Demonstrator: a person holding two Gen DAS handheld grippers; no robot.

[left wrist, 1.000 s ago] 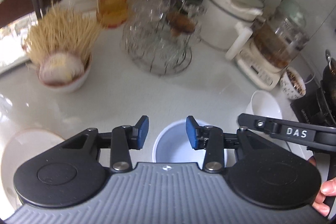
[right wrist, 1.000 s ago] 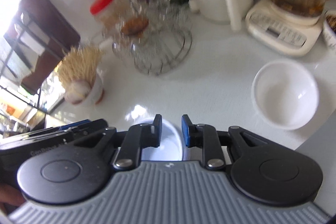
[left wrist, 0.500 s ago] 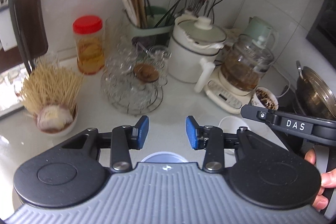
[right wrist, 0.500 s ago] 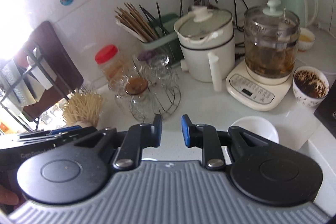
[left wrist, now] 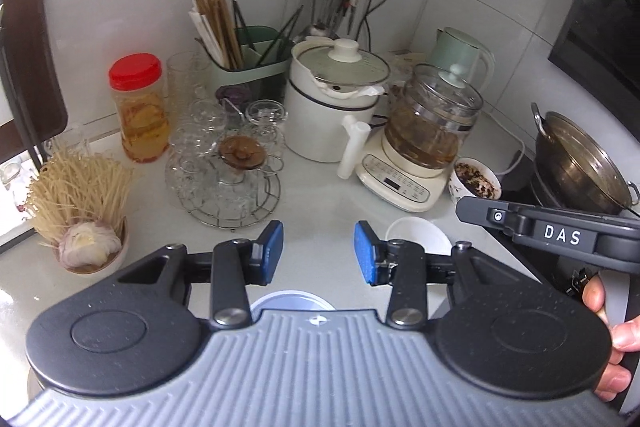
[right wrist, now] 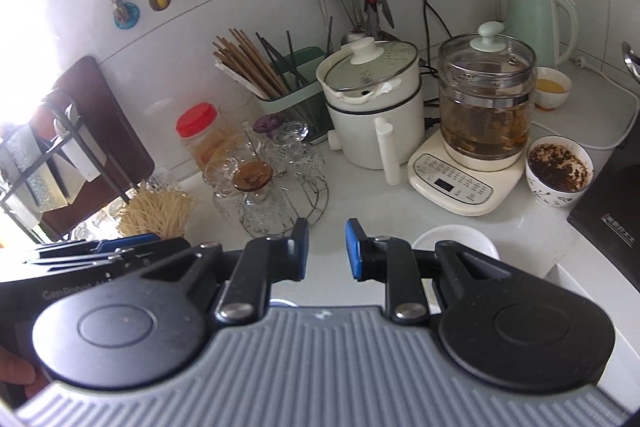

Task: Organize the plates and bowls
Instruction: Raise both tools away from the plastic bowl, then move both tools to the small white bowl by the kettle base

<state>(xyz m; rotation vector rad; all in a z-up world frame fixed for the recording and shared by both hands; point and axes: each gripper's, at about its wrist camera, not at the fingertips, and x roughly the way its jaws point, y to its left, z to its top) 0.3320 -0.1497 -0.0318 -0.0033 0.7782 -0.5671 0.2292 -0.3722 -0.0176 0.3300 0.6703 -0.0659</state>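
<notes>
counter (left wrist: 320,203): white, carrying everything below
wok (left wrist: 580,163): sitting on the stove at far right in the left view, dark inside, contents unclear
white pot (left wrist: 332,107): standing against the back wall, glass lid on, contents hidden
glass kettle (right wrist: 486,107): sitting on a cream base, holding brown liquid with dark bits, lid on
green kettle (right wrist: 540,23): standing behind the glass kettle, lid shut
utensil box (right wrist: 296,95): green, holding wooden and dark chopsticks standing up
glass rack (left wrist: 230,179): wire stand, carrying clear glasses upside down plus one brown glass piece
jar (left wrist: 140,111): red lid, showing yellowish contents
noodle bowl (left wrist: 92,251): at left, holding pale dry strands standing upright and a cut onion
patterned cup (right wrist: 558,171): just beside the kettle base, coated inside with dark crumbs
small bowl (right wrist: 552,87): near the green kettle, holding yellow liquid
white bowl (left wrist: 416,235): sitting empty on the counter, in front of the kettle base, partly hidden behind the right finger in each view
blue cup (left wrist: 292,301): only its rim peeking out below the left gripper, contents hidden
left gripper (left wrist: 319,253): jaws standing apart, blue pads gripping nothing, hanging above the counter
right gripper (right wrist: 327,250): jaws parted by a narrower gap, nothing between them, a hand (left wrist: 610,343) holding it
</notes>
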